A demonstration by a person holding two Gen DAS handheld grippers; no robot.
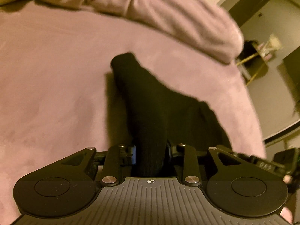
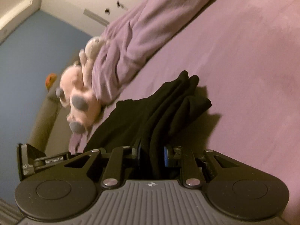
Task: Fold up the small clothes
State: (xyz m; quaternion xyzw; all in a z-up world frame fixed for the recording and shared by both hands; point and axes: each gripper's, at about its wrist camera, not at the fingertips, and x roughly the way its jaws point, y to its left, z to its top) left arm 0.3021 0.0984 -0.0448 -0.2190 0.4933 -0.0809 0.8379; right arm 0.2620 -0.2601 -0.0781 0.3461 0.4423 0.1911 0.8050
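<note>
A: What are your tongs doing right now?

B: Your left tongs are clamped on the black garment — ribbed fabric fills the narrow gap between the blue pads at the bottom centre of the left wrist view. Your right tongs are clamped on the same dark cloth, gathered in several folds between their pads.

A: And where does the garment lie?

B: In the left view it runs from the tongs up the middle of the frame and ends in a rounded tip near the centre, with its shadow on the bed just to its left. In the right view its folded ends reach toward the centre right and cast a shadow on the sheet.

A: Describe the surface under you.

B: It's a bed with a mauve, suede-like cover, smooth across most of both frames. A rumpled blanket of the same colour is heaped along the top of the left view; in the right view it runs from the top centre down to the middle left.

A: Anything else in the room?

B: In the right view, a pink plush toy with grey spots lies against the blanket's lower end, a blue wall fills the left side — and a small orange object sits beside it. In the left view, pale walls show at upper right, too blurred to read.
</note>
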